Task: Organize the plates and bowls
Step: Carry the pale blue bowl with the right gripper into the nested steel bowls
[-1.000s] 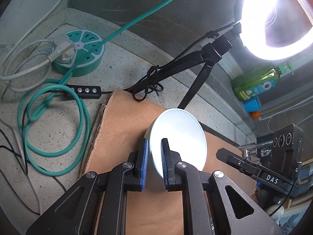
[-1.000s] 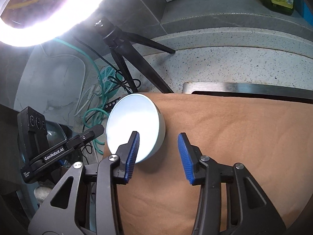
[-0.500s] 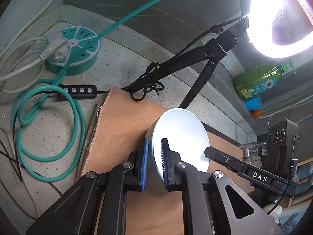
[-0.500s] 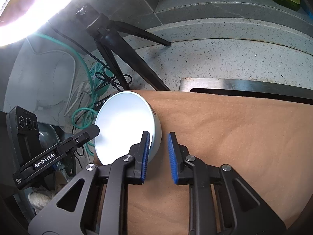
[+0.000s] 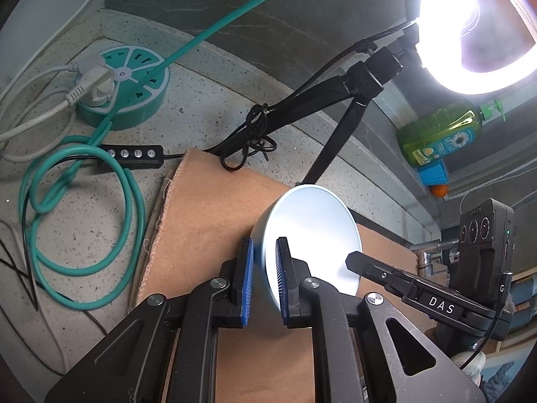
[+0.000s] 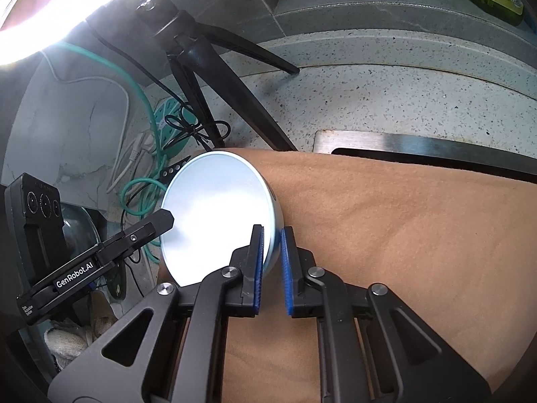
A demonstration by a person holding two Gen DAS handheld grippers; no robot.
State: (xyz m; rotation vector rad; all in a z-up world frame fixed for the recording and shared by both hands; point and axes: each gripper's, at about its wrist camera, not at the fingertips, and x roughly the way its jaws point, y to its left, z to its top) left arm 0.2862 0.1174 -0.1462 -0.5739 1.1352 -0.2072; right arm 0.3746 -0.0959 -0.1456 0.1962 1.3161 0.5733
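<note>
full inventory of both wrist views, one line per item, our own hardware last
bowl: 1, pale blue, on the cloth, gripped at opposite rim sides
cloth: 1, tan, over the counter
counter: 1, speckled grey
power strip: 1, round, teal and white, counter corner
cable: 1, teal, coiled by the cloth
ring light: 1, lit, on black tripod
soap bottle: 1, green, back ledge
left gripper: black, blue pads, shut on bowl rim
right gripper: same, jaws just closed onto the rim

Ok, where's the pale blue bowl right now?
The pale blue bowl is over the tan cloth, near the black tripod, pinched by its rim between the left gripper and the right gripper on opposite sides.
</note>
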